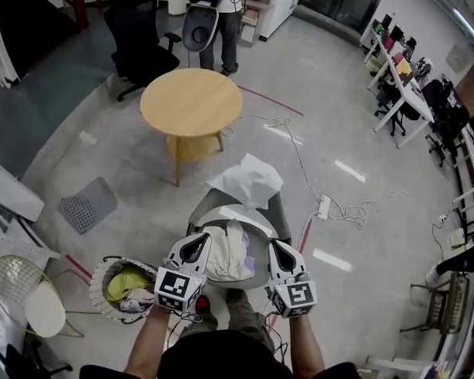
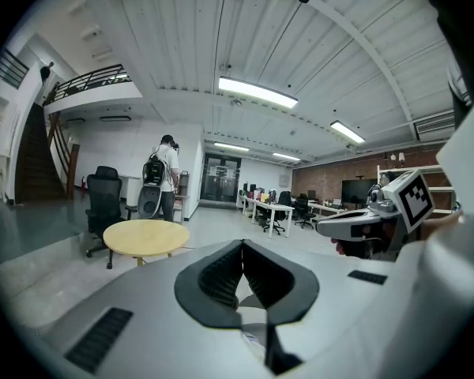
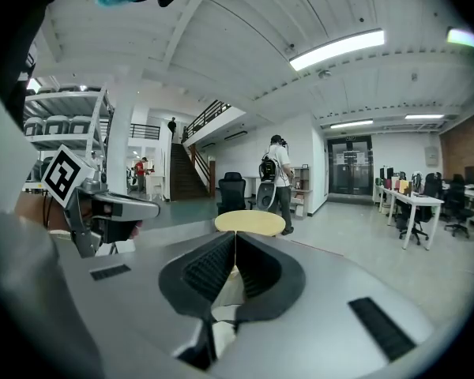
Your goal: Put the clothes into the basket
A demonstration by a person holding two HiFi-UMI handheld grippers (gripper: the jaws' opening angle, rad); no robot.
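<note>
I count two grippers, one basket (image 1: 99, 271), one chair (image 1: 199, 208) and two garments on it: a white garment (image 1: 251, 180) over the back and a cream garment (image 1: 229, 251) on the seat. Only the head view shows these, along with the yellow garment (image 1: 125, 281) in the basket, left of the chair. The gripper views show just the round table (image 2: 146, 237) and the room. The left gripper (image 1: 199, 242) (image 2: 242, 247) and right gripper (image 1: 275, 248) (image 3: 235, 241) are both clenched on nothing, flanking the cream garment.

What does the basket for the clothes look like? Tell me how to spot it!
Start at the round wooden table, then come nearer to the grey chair piled with pale clothes. On the floor just left of that chair sits the basket, round with a whitish rim. Nothing else near it has yellow-green cloth bunched inside.
</note>
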